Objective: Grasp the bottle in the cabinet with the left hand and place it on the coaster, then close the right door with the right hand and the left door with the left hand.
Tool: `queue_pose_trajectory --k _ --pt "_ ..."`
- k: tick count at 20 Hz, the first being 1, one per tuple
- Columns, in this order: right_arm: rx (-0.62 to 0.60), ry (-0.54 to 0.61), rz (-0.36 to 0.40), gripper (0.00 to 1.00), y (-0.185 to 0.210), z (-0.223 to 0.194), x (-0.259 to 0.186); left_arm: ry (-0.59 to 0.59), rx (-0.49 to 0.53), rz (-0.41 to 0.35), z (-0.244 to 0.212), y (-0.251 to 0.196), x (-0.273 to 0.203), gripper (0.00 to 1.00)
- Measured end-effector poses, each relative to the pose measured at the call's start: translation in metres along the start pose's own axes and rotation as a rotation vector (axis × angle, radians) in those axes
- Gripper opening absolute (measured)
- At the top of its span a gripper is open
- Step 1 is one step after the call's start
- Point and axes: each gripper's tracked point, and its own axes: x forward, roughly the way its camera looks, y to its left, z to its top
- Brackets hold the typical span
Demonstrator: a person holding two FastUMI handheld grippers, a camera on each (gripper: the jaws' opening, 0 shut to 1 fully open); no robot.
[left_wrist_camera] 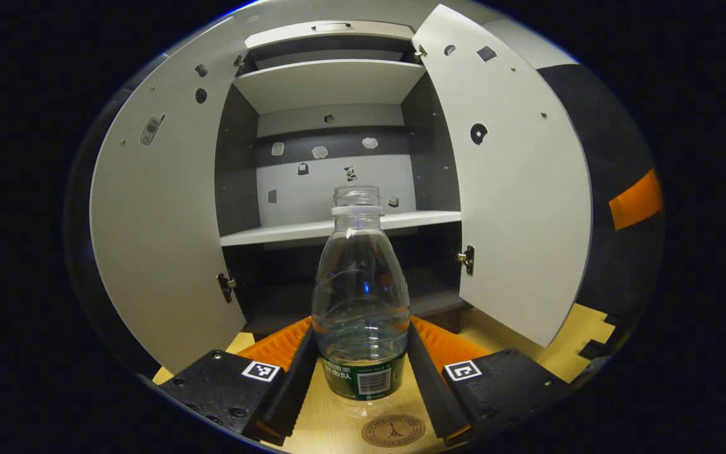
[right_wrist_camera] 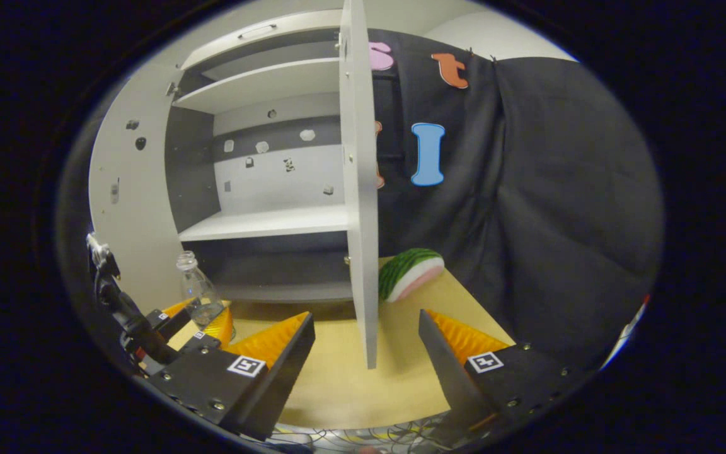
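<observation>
A clear plastic bottle (left_wrist_camera: 361, 296) with a green label and no cap stands upright between my left gripper's (left_wrist_camera: 362, 328) fingers, which press on both its sides in front of the open cabinet (left_wrist_camera: 331, 224). A round brown coaster (left_wrist_camera: 393, 430) lies on the wooden table just below and nearer than the bottle's base; I cannot tell whether the base touches the table. In the right gripper view the bottle (right_wrist_camera: 198, 293) sits in the left gripper (right_wrist_camera: 199, 315) at the far left. My right gripper (right_wrist_camera: 365, 315) is open, with the right door's edge (right_wrist_camera: 362, 221) standing between its fingers, untouched.
Both cabinet doors stand wide open: the left door (left_wrist_camera: 161, 239) and the right door (left_wrist_camera: 514, 189). The cabinet's shelves (left_wrist_camera: 338, 227) are bare. A watermelon slice (right_wrist_camera: 410, 272) lies on the table (right_wrist_camera: 350, 384) right of the right door, near the black cloth wall.
</observation>
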Motion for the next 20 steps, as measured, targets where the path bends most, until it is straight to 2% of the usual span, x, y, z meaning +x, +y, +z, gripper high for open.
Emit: queue_pose_trajectory --k 11,17,20 --pt "-0.046 0.098 -0.017 0.98 -0.019 -0.04 0.003 0.127 -0.045 -0.004 -0.095 -0.024 0.001 0.81" --pt "-0.073 0.144 -0.01 1.0 -0.02 -0.058 0.009 0.152 -0.054 -0.012 -0.126 -0.03 0.008 0.81" --pt "-0.071 0.158 -0.005 0.98 -0.02 -0.063 0.01 0.142 -0.047 -0.007 -0.126 -0.031 0.009 0.81"
